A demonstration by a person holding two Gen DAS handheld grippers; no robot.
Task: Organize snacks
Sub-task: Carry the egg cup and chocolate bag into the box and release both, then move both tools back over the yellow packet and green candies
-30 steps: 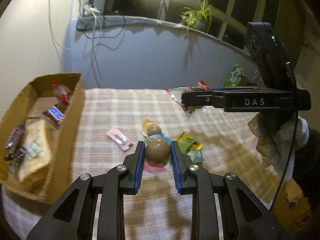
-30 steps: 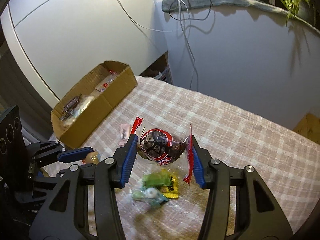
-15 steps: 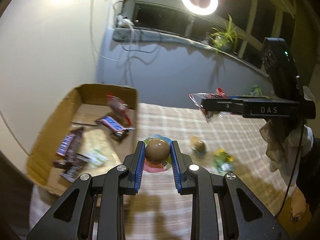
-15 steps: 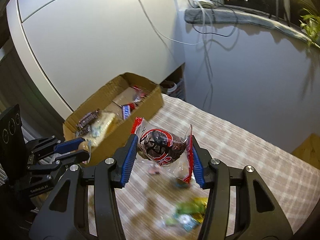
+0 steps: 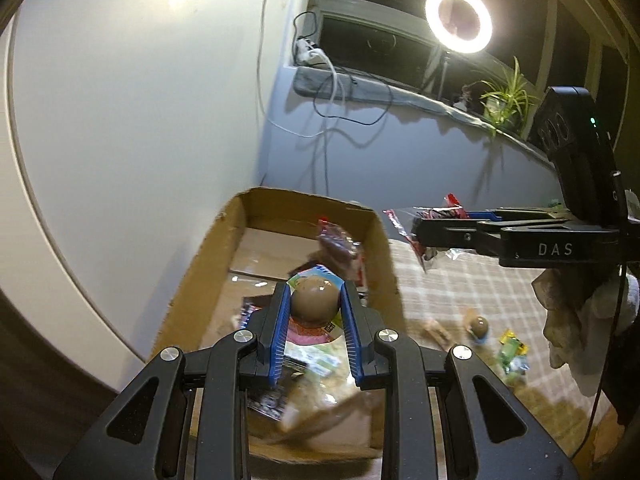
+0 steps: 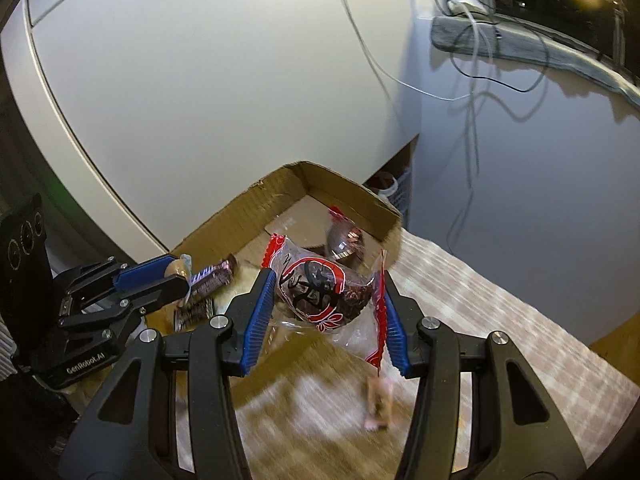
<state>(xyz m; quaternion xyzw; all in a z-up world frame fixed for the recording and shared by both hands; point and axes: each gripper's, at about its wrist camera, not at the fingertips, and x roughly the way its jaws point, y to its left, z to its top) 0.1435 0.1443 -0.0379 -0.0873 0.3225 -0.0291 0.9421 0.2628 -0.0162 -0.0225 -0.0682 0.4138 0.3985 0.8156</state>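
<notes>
I note my left claw (image 5: 314,306) clamped on a round brown packaged snack (image 5: 314,302) above the open cardboard box (image 5: 208,256), and my right claw (image 6: 326,304) pinching a crinkly red-and-clear wrapped cake (image 6: 320,286) that could slip short of the rim.

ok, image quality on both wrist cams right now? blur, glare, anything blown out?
Left wrist: ring light is blown out, with glare on the wall; box contents under the left claw are smeared, while the brown ball snack it grips is sharp. Right wrist: tablecloth is streaked with motion blur, the red-and-clear packet in the right claw is crisp. Both views show fisheye bending.
</notes>
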